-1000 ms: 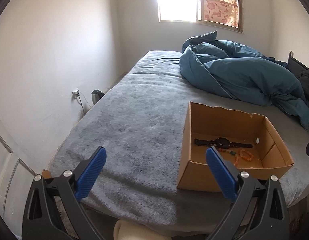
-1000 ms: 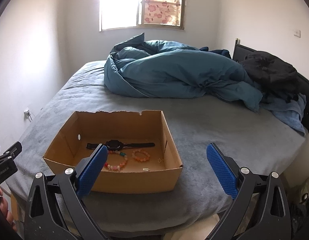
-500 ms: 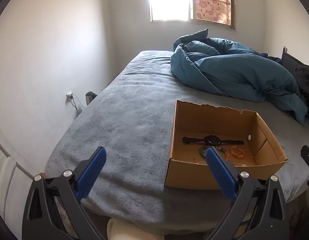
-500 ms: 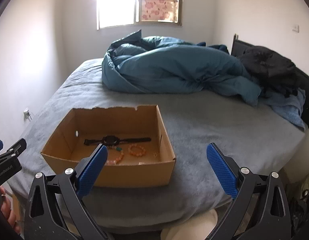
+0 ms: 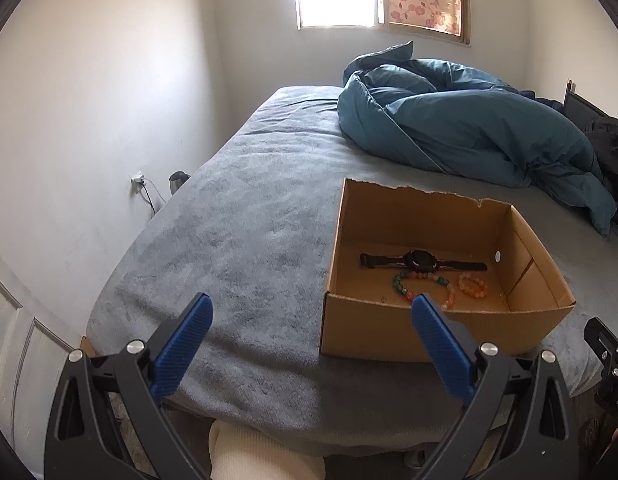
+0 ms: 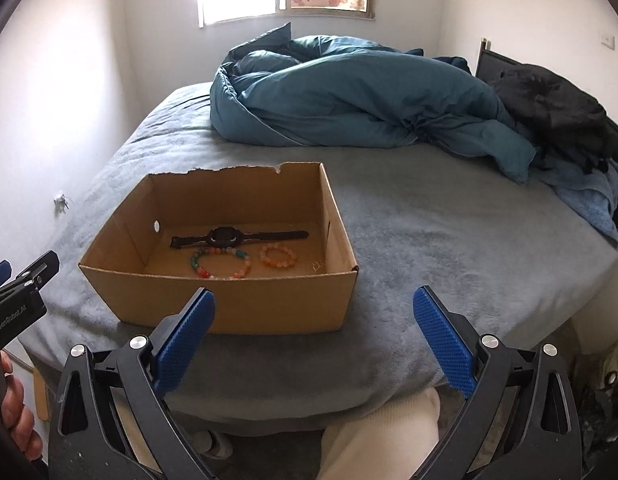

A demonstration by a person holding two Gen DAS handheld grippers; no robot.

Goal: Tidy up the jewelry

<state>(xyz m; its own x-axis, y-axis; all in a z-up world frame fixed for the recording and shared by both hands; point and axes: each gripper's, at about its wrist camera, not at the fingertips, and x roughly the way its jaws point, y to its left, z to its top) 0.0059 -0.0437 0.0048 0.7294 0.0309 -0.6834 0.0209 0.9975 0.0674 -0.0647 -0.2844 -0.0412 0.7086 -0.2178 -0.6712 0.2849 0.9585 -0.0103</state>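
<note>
An open cardboard box (image 6: 237, 300) sits on the grey bed near its front edge; it also shows in the left wrist view (image 5: 389, 336). Inside lie a black watch (image 6: 225, 237), a multicoloured bead bracelet (image 6: 221, 265) and a small orange bead bracelet (image 6: 278, 255). The same watch (image 5: 421, 261) and orange bracelet (image 5: 473, 285) show in the left wrist view. My left gripper (image 5: 309, 316) is open and empty, left of the box. My right gripper (image 6: 315, 308) is open and empty, in front of the box and back from it.
A rumpled teal duvet (image 6: 349, 96) lies across the far half of the bed. Dark clothes (image 6: 549, 108) are piled at the headboard on the right. A wall (image 5: 89, 120) with a socket runs along the left. My knee (image 6: 381, 436) shows below.
Both grippers have drawn back and risen a little, so the box's inside shows more fully. Both jaws stay open. The jewelry in the box has not moved.
</note>
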